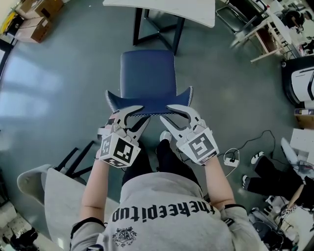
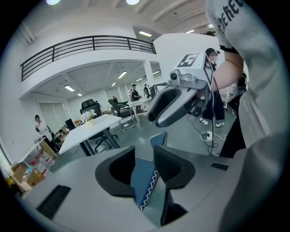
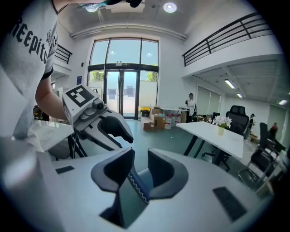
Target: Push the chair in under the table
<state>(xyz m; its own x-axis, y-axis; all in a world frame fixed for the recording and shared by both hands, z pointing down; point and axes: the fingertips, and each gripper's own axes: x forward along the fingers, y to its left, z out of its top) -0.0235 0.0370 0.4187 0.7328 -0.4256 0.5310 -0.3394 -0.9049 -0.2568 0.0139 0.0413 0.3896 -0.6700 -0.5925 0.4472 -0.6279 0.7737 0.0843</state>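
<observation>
The blue chair (image 1: 147, 73) stands on the grey floor in front of me, its seat toward the white table (image 1: 167, 10). Only the table's near edge and dark legs show beyond the chair. The chair's backrest (image 1: 147, 102) has a white zigzag-stitched top edge. My left gripper (image 1: 142, 113) straddles the left part of that edge and my right gripper (image 1: 167, 113) the right part. In the left gripper view the backrest (image 2: 144, 181) rises between the parted jaws of the left gripper (image 2: 144, 167). The right gripper (image 3: 139, 174) shows the backrest (image 3: 131, 190) the same way, with a gap beside it. Both are open.
Cardboard boxes (image 1: 34, 19) sit at the far left. A light chair (image 1: 44, 181) stands close by my left side. A power strip with a cable (image 1: 230, 158) lies on the floor to my right, near a person's legs (image 1: 265, 171). White frames (image 1: 265, 29) stand at the far right.
</observation>
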